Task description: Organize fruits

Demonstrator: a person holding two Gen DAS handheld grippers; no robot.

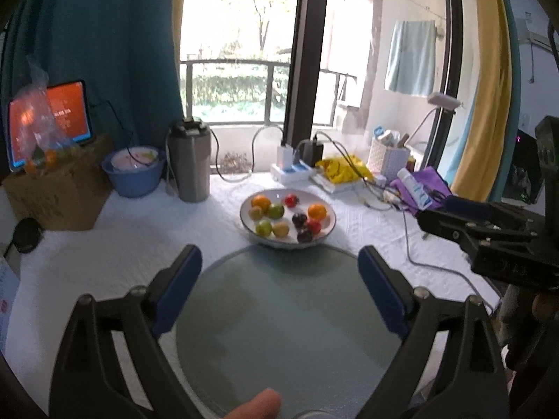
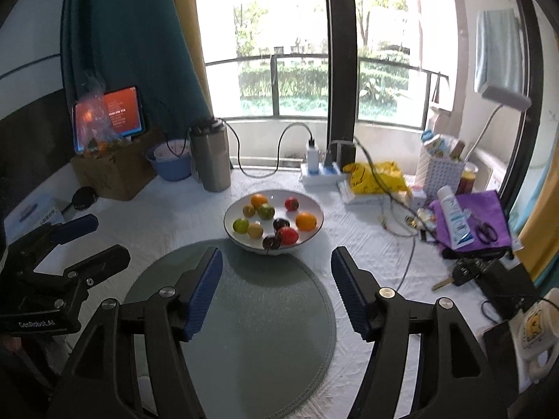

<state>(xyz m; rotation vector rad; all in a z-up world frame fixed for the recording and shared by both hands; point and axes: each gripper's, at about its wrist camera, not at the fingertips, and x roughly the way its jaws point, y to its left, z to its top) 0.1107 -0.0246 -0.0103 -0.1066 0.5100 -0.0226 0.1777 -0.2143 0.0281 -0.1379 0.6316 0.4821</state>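
Left hand-held gripper (image 1: 279, 286): jaws wide apart, nothing between them.
Right hand-held gripper (image 2: 276, 293): jaws apart, empty.
Round mat (image 2: 244, 331): on the bench (image 2: 167, 216), under both.
Bowl (image 2: 314, 209): touching the mat's far edge, holding 9 fruits (image 2: 305, 221).
Steel flask (image 2: 211, 160): beyond, left.

table (image 2: 167, 216): white cloth; round mat (image 2: 244, 314); fruit bowl (image 2: 311, 209); flask (image 2: 213, 160)
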